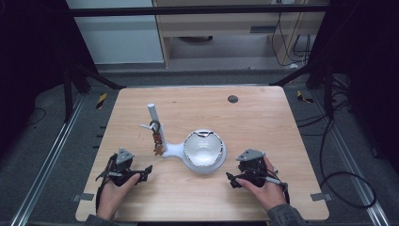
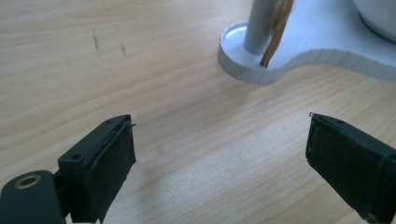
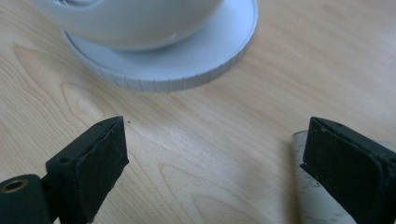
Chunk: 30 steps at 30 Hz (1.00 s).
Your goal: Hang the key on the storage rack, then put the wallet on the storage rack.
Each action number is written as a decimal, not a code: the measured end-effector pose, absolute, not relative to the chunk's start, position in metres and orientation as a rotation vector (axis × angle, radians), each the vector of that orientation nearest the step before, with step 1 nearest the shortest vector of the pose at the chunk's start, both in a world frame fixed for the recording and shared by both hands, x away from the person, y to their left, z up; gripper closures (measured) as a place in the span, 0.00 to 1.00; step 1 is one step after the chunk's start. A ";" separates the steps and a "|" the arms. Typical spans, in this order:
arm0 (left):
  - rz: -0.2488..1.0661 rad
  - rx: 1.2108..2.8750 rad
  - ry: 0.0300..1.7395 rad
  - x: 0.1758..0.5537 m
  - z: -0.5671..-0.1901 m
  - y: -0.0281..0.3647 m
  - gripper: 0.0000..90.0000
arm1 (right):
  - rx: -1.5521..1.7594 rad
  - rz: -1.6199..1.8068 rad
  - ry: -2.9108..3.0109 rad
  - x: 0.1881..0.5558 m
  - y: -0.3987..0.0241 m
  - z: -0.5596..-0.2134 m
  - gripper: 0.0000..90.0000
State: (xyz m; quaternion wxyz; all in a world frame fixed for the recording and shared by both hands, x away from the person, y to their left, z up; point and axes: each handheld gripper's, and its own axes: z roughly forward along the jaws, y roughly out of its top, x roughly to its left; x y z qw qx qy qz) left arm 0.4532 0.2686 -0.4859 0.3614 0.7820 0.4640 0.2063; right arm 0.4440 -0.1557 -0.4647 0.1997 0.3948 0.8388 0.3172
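White stand (image 1: 175, 150) near the middle of the table (image 1: 263, 122), flat on the wood, made of a small round foot joined to a larger round disc. Upright on the small foot: a pale post (image 1: 155, 123), with a brown dangling trinket (image 1: 157, 141) hung on it and reaching down almost to the foot (too small to tell what kind). On the larger disc: a white bowl (image 1: 202, 147), upright, glossy inside.

Just in front of the stand and to its left: left gripper (image 1: 147, 172), held in the left hand (image 1: 113, 193), low over the wood, pointing toward the small foot. Jaws spread wide, released, bare table between them; in the left gripper view (image 2: 219, 140), well short of the foot's edge and touching nothing.

In front of the stand and to its right: right gripper (image 1: 231, 180), held in the right hand (image 1: 266, 190), pointing toward the disc under the bowl. Jaws likewise parted and empty (image 3: 215, 144). Beside its right-hand jaw in that view, farther from the stand: a pale tube (image 3: 308, 205) lying on the wood, partly hidden by the jaw, contact not clear.

Behind the stand, near the far edge: a small dark round spot (image 1: 232, 99).
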 end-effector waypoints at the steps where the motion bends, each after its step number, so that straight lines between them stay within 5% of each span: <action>1: 0.544 2.014 1.192 0.453 -0.486 0.267 0.08 | 1.089 0.865 2.337 0.444 -0.158 -0.453 0.07; 11: 0.560 2.040 1.241 0.457 -0.494 0.270 0.07 | 1.119 0.823 2.362 0.448 -0.192 -0.424 0.06; 30: 0.547 2.070 1.253 0.462 -0.509 0.272 0.00 | 1.322 0.637 2.464 0.457 -0.233 -0.433 0.09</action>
